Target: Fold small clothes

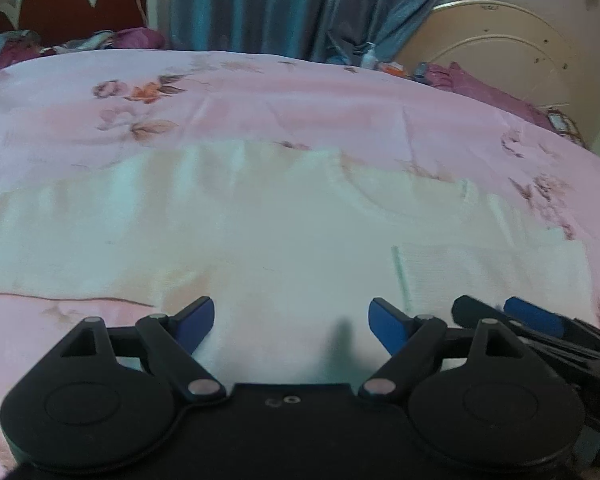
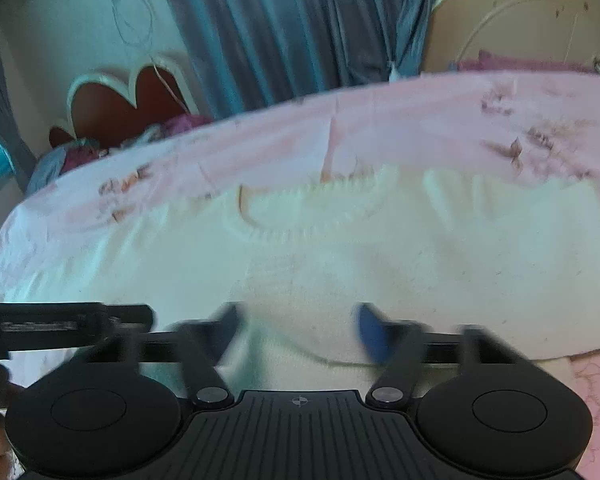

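Note:
A small white shirt (image 1: 260,232) lies spread flat on the pink floral bedsheet (image 1: 300,96), neckline away from me. My left gripper (image 1: 291,326) is open over the shirt's near part, holding nothing. The right gripper's fingers (image 1: 536,316) show at the right of the left wrist view. In the right wrist view the shirt (image 2: 380,252) fills the middle, its ribbed collar (image 2: 300,208) at the far side. My right gripper (image 2: 298,330) is open above the shirt's near hem, blurred by motion. The left gripper (image 2: 60,324) shows at its left edge.
The bed (image 2: 420,120) runs to a red and white headboard (image 1: 80,0) with dark pillows. Blue curtains (image 1: 300,0) hang behind the bed. A cream headboard (image 1: 500,52) stands at the right, with small items by it.

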The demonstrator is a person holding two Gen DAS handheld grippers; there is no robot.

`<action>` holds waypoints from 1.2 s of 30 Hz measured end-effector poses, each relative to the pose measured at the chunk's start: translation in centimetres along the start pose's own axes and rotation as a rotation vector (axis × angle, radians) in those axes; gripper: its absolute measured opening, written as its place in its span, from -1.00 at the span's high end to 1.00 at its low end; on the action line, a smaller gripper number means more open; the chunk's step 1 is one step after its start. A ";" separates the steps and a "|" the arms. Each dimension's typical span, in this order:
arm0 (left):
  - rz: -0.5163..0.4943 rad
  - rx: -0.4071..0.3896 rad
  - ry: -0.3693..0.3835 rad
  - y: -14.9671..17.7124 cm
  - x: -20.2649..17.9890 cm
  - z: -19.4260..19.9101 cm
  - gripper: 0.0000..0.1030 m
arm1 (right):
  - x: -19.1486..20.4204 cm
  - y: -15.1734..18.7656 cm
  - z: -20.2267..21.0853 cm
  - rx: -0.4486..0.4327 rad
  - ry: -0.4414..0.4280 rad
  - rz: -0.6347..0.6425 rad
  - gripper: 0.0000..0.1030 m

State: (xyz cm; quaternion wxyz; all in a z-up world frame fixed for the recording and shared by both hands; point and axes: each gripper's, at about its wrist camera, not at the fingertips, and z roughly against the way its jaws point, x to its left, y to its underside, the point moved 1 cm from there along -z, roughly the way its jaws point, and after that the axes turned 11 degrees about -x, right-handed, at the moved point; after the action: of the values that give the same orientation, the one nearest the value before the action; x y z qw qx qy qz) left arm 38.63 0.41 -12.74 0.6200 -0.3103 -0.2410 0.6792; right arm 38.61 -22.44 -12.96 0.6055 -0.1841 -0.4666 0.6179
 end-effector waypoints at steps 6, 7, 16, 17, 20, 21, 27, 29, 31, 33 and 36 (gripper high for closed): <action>0.011 0.100 0.154 1.3 -3.0 -2.4 -0.39 | -4.6 0.1 3.5 -0.010 0.149 -0.011 -0.34; 0.008 0.093 0.157 1.5 -3.6 -2.8 -0.39 | -5.4 0.5 4.1 -0.006 0.173 -0.019 -0.34; 0.020 -0.002 0.190 1.9 -6.3 -3.9 0.88 | -10.2 2.2 7.4 0.015 0.313 -0.080 -0.34; 0.017 -0.008 0.192 1.9 -6.5 -3.8 0.89 | -10.3 2.3 7.4 0.014 0.318 -0.082 -0.34; 0.062 -0.047 0.218 0.9 -6.4 -2.9 0.91 | -10.3 2.5 7.5 0.015 0.336 -0.065 -0.34; 0.074 -0.074 0.231 0.2 -6.1 -2.1 0.91 | -10.4 2.6 7.4 0.017 0.341 -0.061 -0.34; 0.146 -0.216 0.248 -4.5 -2.6 2.1 0.92 | -10.3 2.0 5.1 0.024 0.345 -0.071 -0.34; 0.160 -0.262 0.218 -5.3 -0.9 3.0 0.92 | -10.3 1.7 4.3 0.016 0.359 -0.071 -0.34; 0.173 -0.292 0.176 -5.6 1.1 3.7 0.92 | -10.4 1.3 3.7 0.008 0.367 -0.078 -0.34; 0.169 -0.302 0.124 -5.5 2.9 3.9 0.92 | -10.4 1.1 3.2 0.003 0.365 -0.083 -0.34; 0.186 -0.274 0.037 -4.9 5.8 3.0 0.92 | -10.3 0.8 2.9 -0.008 0.349 -0.091 -0.09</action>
State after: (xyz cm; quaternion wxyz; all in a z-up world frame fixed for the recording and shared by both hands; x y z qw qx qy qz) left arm 39.66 6.87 -7.91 0.5107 -0.4254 -0.2902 0.6885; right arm 37.85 -32.78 -15.65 0.7040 -0.2698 -0.3647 0.5465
